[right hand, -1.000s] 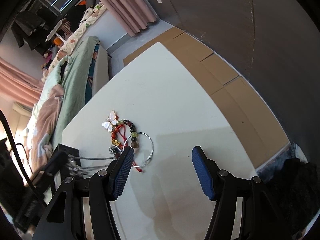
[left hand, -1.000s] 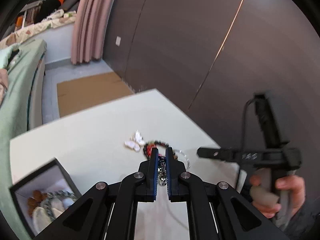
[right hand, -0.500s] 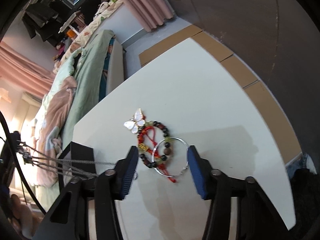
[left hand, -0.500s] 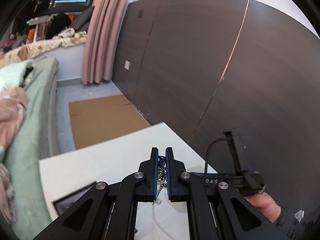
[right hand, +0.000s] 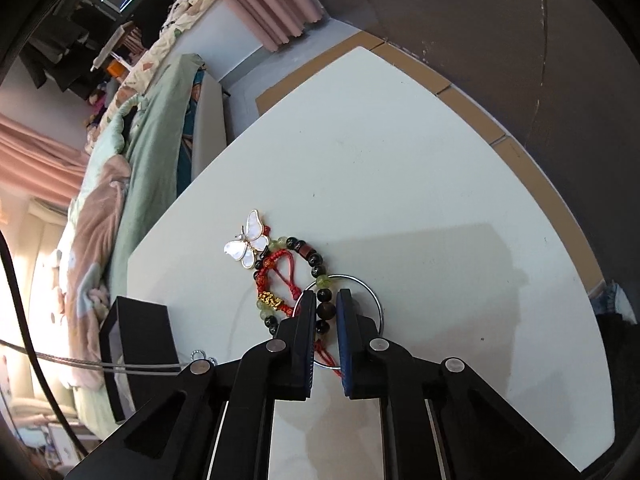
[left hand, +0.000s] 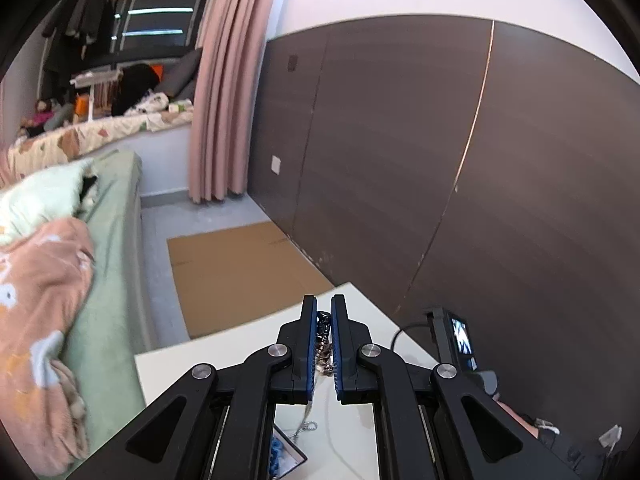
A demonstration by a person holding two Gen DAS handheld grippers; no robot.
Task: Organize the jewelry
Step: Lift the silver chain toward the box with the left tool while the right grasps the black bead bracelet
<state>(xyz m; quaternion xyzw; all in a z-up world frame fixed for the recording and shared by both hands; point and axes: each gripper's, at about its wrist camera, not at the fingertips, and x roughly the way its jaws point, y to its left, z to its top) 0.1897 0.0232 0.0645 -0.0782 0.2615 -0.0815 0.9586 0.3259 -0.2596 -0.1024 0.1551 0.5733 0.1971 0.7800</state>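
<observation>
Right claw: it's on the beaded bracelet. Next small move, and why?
Probably a short straight lift. The right claw has shut on the beaded bracelet, which lies tangled with the red cord and silver ring; a slow rise would show whether they cling.

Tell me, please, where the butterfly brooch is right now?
In the right wrist view, the butterfly brooch lies on the white table, touching the beaded bracelet's upper-left edge.

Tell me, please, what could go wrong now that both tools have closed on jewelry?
1. The right tool pinches the beaded bracelet, which lies tangled with the red cord and over the silver bangle; lifting may drag those along.
2. The chain in the left tool hangs loose and might snag on the black box.
</observation>
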